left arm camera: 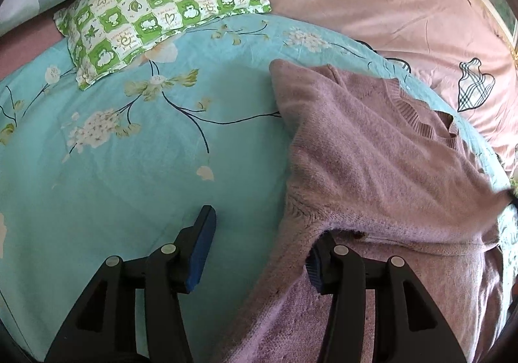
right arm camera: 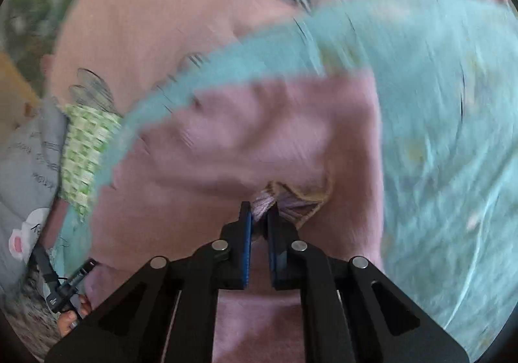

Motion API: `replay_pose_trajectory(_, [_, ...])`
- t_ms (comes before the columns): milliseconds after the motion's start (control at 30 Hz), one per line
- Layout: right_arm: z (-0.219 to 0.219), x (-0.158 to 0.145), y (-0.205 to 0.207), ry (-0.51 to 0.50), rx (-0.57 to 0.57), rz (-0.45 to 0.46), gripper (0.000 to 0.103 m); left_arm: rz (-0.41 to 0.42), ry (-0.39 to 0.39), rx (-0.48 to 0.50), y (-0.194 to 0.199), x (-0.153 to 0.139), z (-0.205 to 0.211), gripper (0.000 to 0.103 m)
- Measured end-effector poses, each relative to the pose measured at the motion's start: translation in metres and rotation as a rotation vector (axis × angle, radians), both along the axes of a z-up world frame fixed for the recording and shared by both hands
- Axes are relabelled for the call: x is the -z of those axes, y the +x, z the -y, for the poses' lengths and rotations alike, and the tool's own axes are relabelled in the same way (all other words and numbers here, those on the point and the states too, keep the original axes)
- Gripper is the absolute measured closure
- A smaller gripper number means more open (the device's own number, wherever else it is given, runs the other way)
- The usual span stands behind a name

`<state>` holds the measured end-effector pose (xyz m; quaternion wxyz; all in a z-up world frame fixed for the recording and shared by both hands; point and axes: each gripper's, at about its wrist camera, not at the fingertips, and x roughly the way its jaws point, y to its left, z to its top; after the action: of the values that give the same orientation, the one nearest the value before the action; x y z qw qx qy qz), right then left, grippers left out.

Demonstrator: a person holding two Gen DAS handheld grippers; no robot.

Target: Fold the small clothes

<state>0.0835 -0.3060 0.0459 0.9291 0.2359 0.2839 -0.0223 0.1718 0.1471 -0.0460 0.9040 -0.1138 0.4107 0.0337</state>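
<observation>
Right gripper (right arm camera: 259,217) is shown clamped on the mauve knit sweater (left arm camera: 372,162) hem; left gripper (left arm camera: 262,233), jaws apart, straddles its left edge, body extending ahead-right.

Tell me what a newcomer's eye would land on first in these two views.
First the fuzzy mauve sweater, spread on the turquoise floral sheet right of centre in the left wrist view. Next the green checked pillow at the sheet's far edge. In the blurred right wrist view, the right hand-held gripper pinches a ribbed edge of the sweater.
</observation>
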Motion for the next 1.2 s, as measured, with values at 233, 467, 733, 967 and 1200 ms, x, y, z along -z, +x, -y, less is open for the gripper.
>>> replay_pose_trajectory(233, [0.006,0.023,-0.018,-0.130,0.015,-0.100,0.094,-0.001,0.003,0.004,0.001,0.000,0.001,0.047])
replay_pose_trajectory(467, [0.019,0.037,-0.054,-0.089,0.145,-0.182,0.085,-0.030,-0.019,0.009,-0.005,-0.002,-0.006,0.047])
replay_pose_trajectory(733, [-0.003,0.005,-0.069,-0.044,0.075,-0.047,0.084,-0.060,-0.034,0.075,-0.056,-0.011,-0.022,0.048])
replay_pose_trajectory(967, [-0.037,0.008,-0.022,-0.018,-0.056,-0.035,0.082,0.015,-0.128,0.231,-0.034,-0.050,0.015,0.042])
replay_pose_trajectory(1200, [-0.045,0.032,0.036,0.055,-0.165,-0.126,0.074,-0.036,-0.130,0.321,0.065,-0.036,0.065,0.036])
